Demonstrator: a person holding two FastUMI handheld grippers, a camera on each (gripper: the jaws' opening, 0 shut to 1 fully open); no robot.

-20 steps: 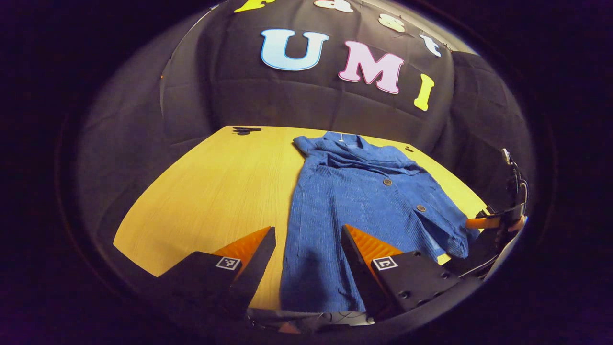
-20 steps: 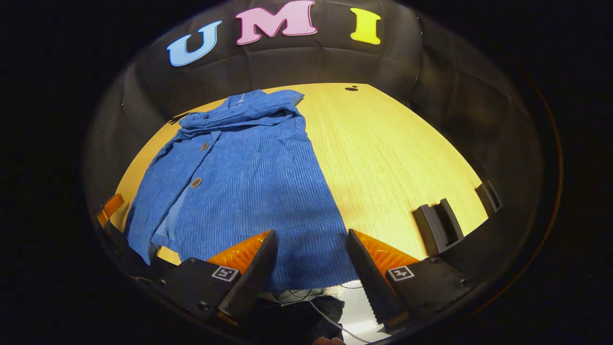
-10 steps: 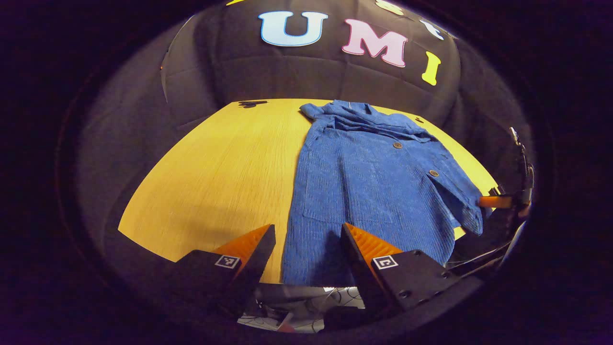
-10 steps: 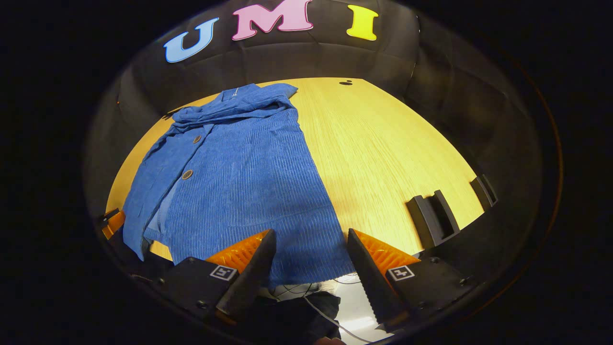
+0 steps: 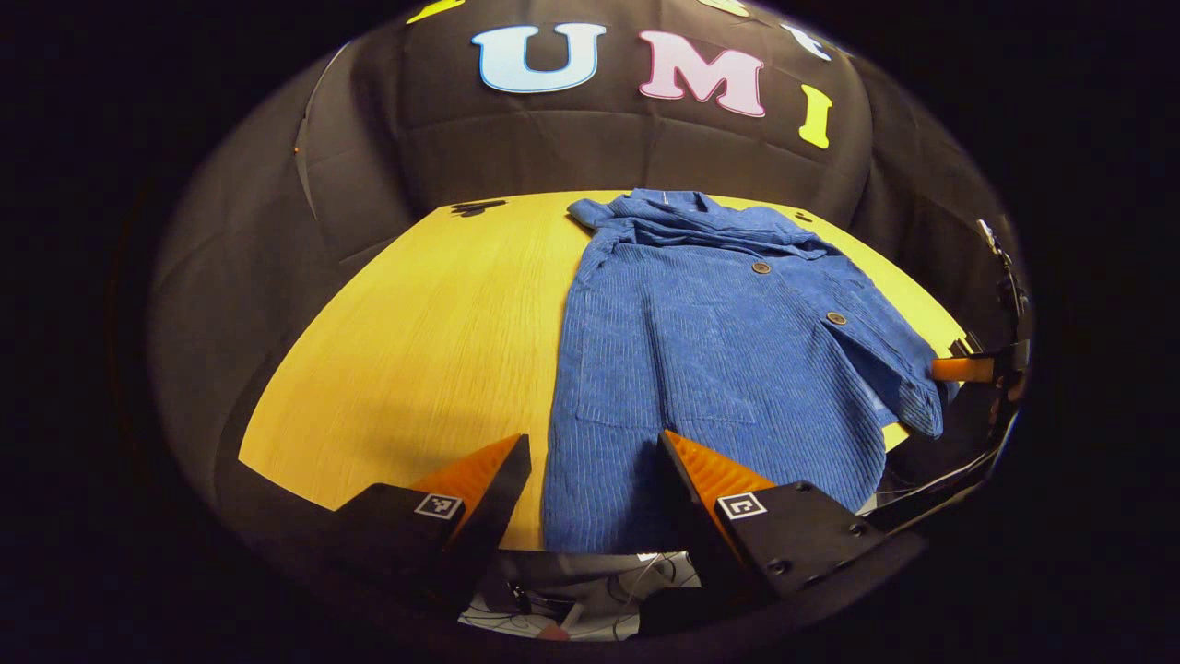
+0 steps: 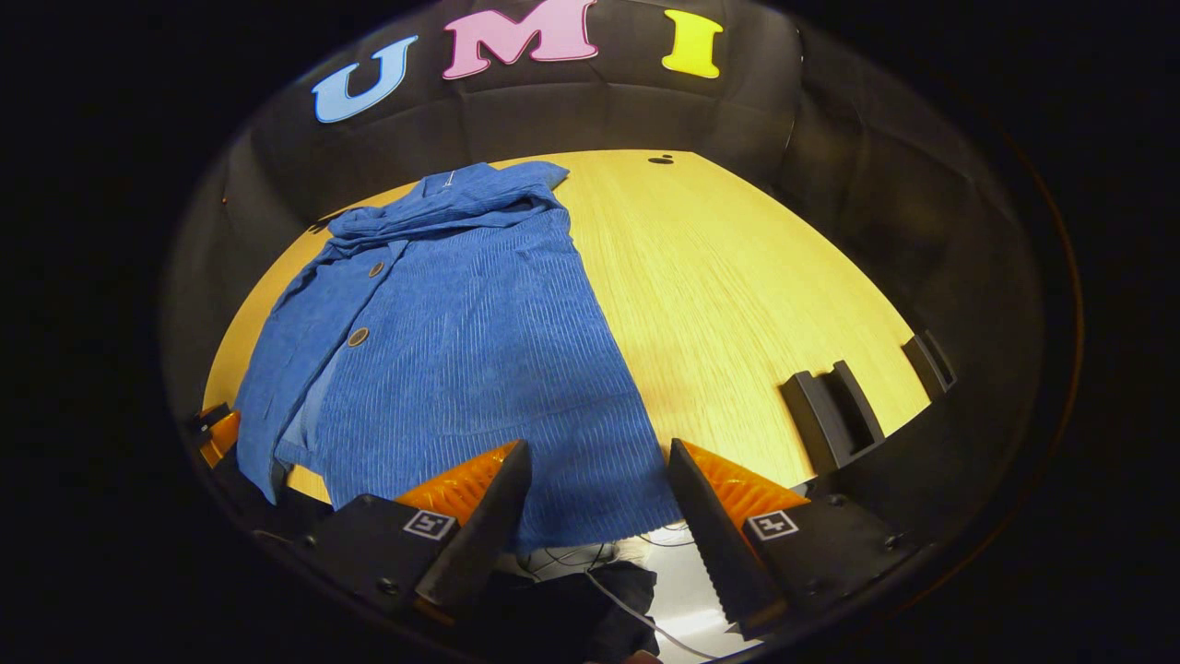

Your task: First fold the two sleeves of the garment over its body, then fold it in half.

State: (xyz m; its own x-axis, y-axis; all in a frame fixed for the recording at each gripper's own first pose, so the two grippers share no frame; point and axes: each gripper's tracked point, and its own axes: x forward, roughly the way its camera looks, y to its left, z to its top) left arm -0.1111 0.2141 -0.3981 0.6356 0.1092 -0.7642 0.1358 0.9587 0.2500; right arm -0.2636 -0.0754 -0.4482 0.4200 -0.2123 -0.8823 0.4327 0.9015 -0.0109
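A blue corduroy garment (image 5: 701, 369) lies lengthwise on the yellow wooden table (image 5: 415, 341), collar at the far end, hem at the front edge. Its buttoned side is folded over the body, and one corner droops off the table edge near the right gripper's orange finger (image 5: 963, 369). My left gripper (image 5: 590, 461) hovers open just above the hem's left corner, holding nothing. In the right gripper view the garment (image 6: 461, 341) spreads left of centre. My right gripper (image 6: 597, 466) stands open over the hem's right corner, empty. The left gripper's orange finger (image 6: 217, 433) shows at the far left.
Two black holders (image 6: 830, 415) (image 6: 931, 360) stand at the table's front right edge (image 6: 737, 277). A small dark object (image 5: 475, 207) lies at the far left corner, another dark spot (image 6: 662, 160) at the far edge. Cables (image 5: 590, 590) hang below the front edge.
Both grippers have drawn back toward the table's front edge, still open. The hem, which reached down between the fingers, now ends at the fingertips. The garment itself has not moved.
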